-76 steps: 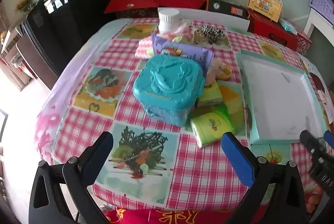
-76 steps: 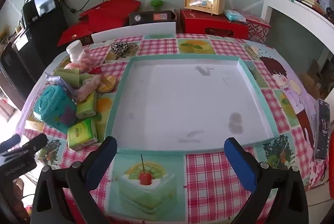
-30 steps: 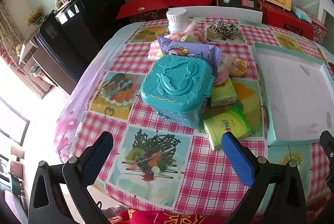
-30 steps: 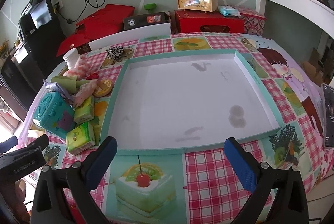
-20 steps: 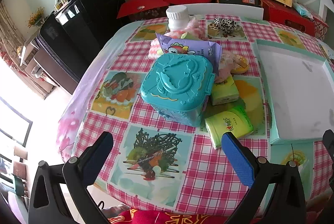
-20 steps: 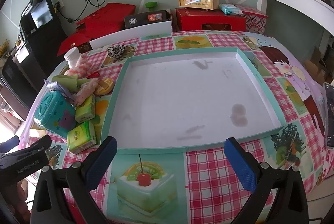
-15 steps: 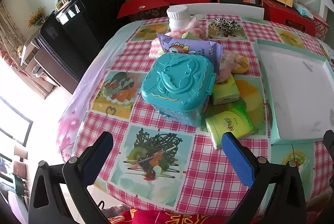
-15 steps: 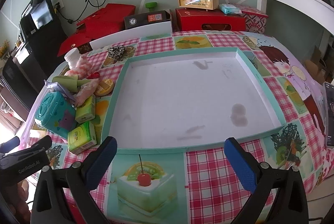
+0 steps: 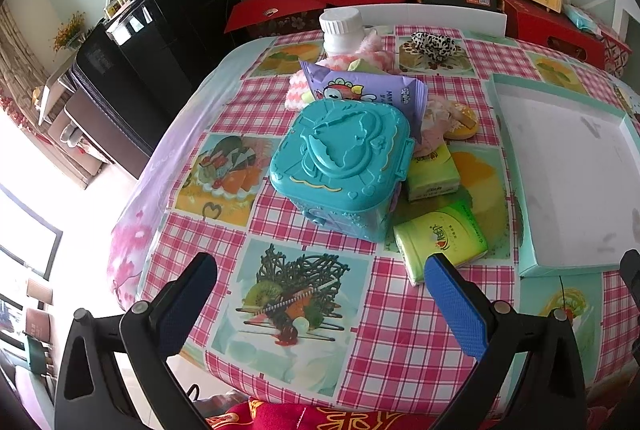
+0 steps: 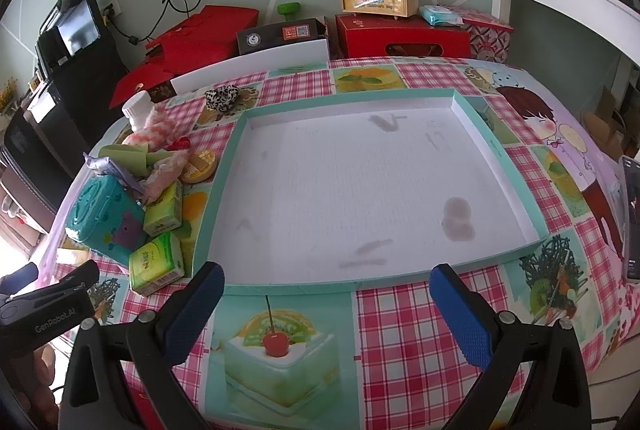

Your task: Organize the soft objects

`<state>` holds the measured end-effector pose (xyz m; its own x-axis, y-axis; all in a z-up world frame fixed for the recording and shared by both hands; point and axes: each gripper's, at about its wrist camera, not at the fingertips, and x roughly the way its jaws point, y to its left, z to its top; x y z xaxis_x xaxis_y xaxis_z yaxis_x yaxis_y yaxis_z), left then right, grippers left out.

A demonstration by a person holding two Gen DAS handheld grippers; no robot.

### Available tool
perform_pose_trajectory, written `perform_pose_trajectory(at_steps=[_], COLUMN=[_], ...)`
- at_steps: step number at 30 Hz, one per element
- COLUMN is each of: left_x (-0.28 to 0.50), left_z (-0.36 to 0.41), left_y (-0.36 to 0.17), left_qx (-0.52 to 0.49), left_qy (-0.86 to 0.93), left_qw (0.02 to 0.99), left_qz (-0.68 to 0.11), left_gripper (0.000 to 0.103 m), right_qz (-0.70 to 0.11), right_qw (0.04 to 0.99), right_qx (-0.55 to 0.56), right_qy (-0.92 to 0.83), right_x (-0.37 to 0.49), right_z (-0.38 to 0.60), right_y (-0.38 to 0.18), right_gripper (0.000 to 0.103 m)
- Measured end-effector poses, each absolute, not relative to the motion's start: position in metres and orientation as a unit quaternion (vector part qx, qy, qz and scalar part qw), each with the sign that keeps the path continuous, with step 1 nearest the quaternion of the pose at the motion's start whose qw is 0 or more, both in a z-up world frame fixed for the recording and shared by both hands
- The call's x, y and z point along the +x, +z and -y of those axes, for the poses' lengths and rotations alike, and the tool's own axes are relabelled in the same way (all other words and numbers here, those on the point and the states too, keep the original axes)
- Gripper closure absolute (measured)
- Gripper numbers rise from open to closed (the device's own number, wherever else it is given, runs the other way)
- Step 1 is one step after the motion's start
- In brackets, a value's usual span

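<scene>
1. Since 2.5 s ago, the left hand-held gripper (image 9: 320, 294) has drawn back and leftward, so the teal plastic lidded box (image 9: 340, 165) now sits further right in its view; over the last half second little has shifted.
2. Both hand-held grippers hover with fingers spread wide, holding nothing; the right hand-held gripper (image 10: 326, 296) hangs over the near rim of the shallow white tray with teal edging (image 10: 216, 197).
3. Soft items cluster left of that tray on the checked worktop (image 9: 400, 330): two green tissue packs (image 9: 440, 238), a purple snack pouch (image 9: 372, 89), a pink-white knitted cloth (image 10: 154, 131) and a leopard-print scrunchie (image 10: 222, 95).
4. A white bottle (image 9: 340, 31) stands behind the pile.
</scene>
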<state>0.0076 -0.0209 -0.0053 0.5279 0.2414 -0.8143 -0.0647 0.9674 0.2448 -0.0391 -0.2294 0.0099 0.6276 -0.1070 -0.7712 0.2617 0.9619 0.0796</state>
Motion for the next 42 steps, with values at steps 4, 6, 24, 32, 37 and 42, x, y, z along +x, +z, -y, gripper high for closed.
perform_pose_trajectory(at_steps=[4,6,24,32,37,42], left_x=[0.008,0.008,0.007,0.000,0.013,0.029], left_z=[0.020,0.020,0.016,0.004,-0.002,-0.009], left_y=[-0.006,-0.006,-0.005,0.017,0.044,0.069], left_qx=[0.090,0.088,0.069,0.022,-0.011,-0.017], left_qy=[0.090,0.090,0.078,0.056,0.031,0.014], left_qw=[0.867,0.868,0.872,0.886,0.887,0.894], left_qz=[-0.481,-0.480,-0.478,-0.460,-0.460,-0.447], left_gripper=[0.000,0.000,0.000,0.000,0.000,0.000], right_qz=[-0.419,-0.419,-0.422,-0.416,-0.389,-0.378], right_qw=[0.897,0.897,0.897,0.899,0.914,0.921], right_qx=[0.092,0.093,0.087,0.099,0.077,0.087], right_qy=[-0.103,-0.103,-0.104,-0.098,-0.083,-0.033], right_x=[-0.039,-0.039,-0.039,-0.039,-0.027,0.003], right_z=[0.229,0.229,0.227,0.229,0.223,0.215], right_y=[0.010,0.010,0.008,0.014,0.043,0.069], right_gripper=[0.000,0.000,0.000,0.000,0.000,0.000])
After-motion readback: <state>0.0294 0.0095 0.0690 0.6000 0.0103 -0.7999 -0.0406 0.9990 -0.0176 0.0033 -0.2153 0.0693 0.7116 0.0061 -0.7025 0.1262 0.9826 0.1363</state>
